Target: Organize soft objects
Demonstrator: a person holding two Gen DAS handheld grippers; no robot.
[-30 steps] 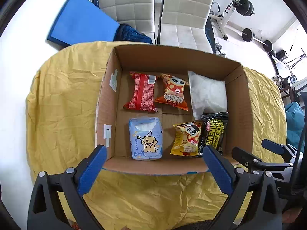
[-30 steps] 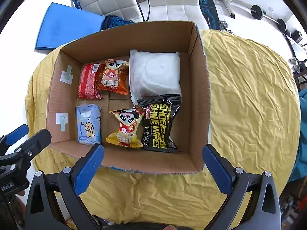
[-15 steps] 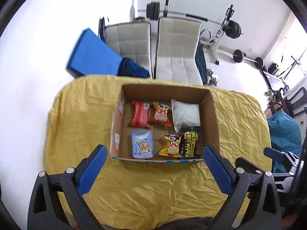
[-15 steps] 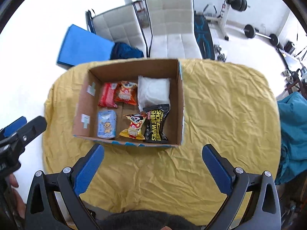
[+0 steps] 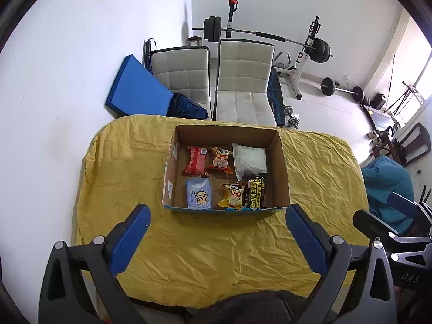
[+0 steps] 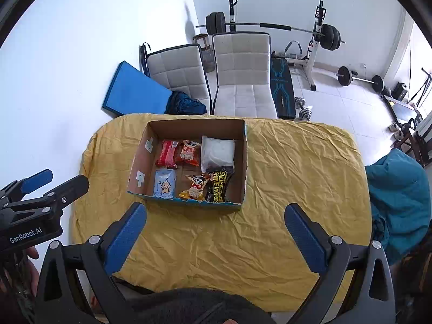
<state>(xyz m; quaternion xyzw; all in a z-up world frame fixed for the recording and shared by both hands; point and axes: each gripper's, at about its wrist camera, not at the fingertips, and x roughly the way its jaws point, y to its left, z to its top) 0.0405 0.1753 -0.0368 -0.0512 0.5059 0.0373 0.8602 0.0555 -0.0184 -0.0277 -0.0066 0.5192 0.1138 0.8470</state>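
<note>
An open cardboard box (image 5: 282, 162) (image 6: 244, 162) stands on the yellow-covered table (image 5: 216, 243) (image 6: 297, 175). Inside lie a red packet (image 5: 195, 160), an orange snack bag (image 5: 220, 159), a white pouch (image 5: 249, 159), a blue tissue pack (image 5: 198, 195), a yellow snack bag (image 5: 232, 195) and a black shoe-wipes pack (image 5: 254, 193). My left gripper (image 5: 217, 220) is open and empty, held high and well back from the box. My right gripper (image 6: 214, 217) is open and empty, likewise back from the box. Each gripper shows at the edge of the other's view.
Two white chairs (image 5: 243, 81) stand behind the table, with a blue mat (image 5: 135, 91) leaning on the wall. A weight bench and barbells (image 5: 297, 43) are at the back. A teal cloth (image 6: 399, 197) lies to the right of the table.
Both grippers have pulled up and back from the box, so the box looks much smaller and the whole table and room show. Both stay open and empty.
</note>
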